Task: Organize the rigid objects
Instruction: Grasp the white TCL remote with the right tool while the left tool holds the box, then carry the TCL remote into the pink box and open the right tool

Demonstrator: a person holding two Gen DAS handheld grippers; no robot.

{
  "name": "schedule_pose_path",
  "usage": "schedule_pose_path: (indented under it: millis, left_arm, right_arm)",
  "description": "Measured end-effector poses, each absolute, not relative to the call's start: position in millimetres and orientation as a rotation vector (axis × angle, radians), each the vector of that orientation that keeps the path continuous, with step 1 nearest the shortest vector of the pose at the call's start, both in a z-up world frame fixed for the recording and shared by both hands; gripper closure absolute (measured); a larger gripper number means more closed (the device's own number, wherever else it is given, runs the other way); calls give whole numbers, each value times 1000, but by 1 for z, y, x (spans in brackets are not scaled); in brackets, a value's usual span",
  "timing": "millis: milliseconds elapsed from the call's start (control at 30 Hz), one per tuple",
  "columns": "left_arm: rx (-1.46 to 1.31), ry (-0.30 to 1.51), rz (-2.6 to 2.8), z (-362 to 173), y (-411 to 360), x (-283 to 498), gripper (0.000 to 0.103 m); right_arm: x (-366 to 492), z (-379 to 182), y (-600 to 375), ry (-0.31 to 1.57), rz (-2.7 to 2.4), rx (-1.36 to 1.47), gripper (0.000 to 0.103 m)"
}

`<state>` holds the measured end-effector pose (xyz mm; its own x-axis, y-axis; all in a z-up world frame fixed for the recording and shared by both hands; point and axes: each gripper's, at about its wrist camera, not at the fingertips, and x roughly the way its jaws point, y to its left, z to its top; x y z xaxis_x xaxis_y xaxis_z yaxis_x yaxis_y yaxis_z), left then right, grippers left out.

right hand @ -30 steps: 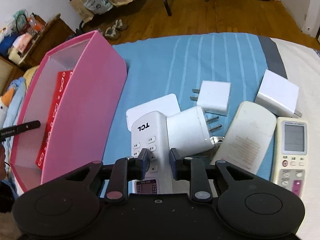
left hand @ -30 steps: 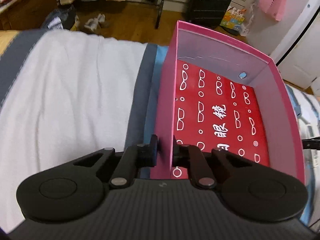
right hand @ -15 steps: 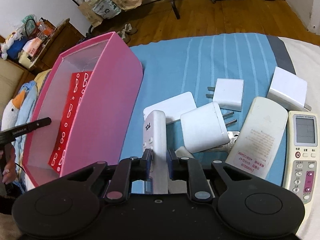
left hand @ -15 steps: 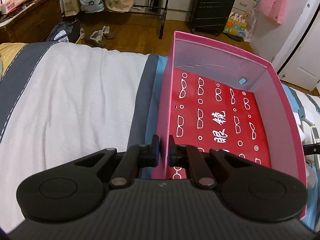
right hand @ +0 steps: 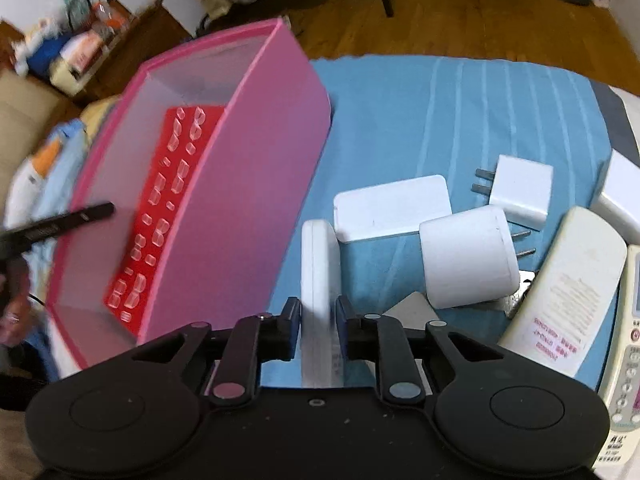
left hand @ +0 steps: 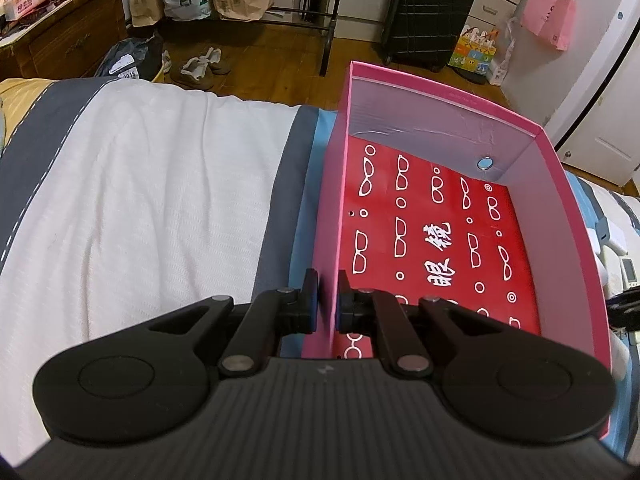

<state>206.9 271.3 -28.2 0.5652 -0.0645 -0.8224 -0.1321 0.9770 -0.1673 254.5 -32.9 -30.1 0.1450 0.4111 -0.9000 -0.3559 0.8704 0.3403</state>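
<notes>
A pink box [left hand: 554, 168] with a red patterned floor lies open on the bed. My left gripper [left hand: 328, 300] is shut on the box's near-left wall, one pad on each side. In the right wrist view the pink box [right hand: 248, 200] fills the left half. My right gripper [right hand: 318, 320] grips a white TCL remote [right hand: 318, 256] turned on its edge, just right of the box wall. Its jaws are opening slightly while the pads still touch the remote's faces. The remote's lower end is hidden behind the gripper body.
On the blue sheet to the right lie a round white plug [right hand: 466, 264], a small charger [right hand: 520, 188], a flat white adapter [right hand: 392, 208], a face-down remote [right hand: 568, 288] and a buttoned remote [right hand: 628, 360]. Beyond the bed are wooden floor, a suitcase [left hand: 428, 12] and paper bags.
The TCL remote went from lying face up to standing on its edge in my right gripper, and it moved left, closer to the pink box. My left gripper keeps its hold on the wall.
</notes>
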Motion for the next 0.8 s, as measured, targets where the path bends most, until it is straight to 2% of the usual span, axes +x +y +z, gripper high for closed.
schedule_pose_path:
  millis: [67, 100, 167, 467, 633, 800]
  left_arm:
    - [-224, 971, 41, -28, 272, 207, 96]
    - [-227, 970, 41, -29, 273, 206, 96]
    - [-225, 970, 39, -29, 273, 206, 96]
    - [-248, 977, 27, -30, 276, 206, 95]
    - [-254, 986, 17, -31, 278, 207, 94]
    - [-277, 984, 5, -32, 281, 206, 93]
  right_arm:
    - [253, -36, -26, 1303, 521, -14, 77]
    - [253, -36, -27, 1304, 526, 11, 84]
    - [253, -27, -33, 1287, 528, 74, 83]
    - [237, 66, -57, 1100, 669, 432, 83]
    - [249, 76, 13, 1297, 870, 491, 83]
    - [278, 23, 91, 1497, 787, 371, 83]
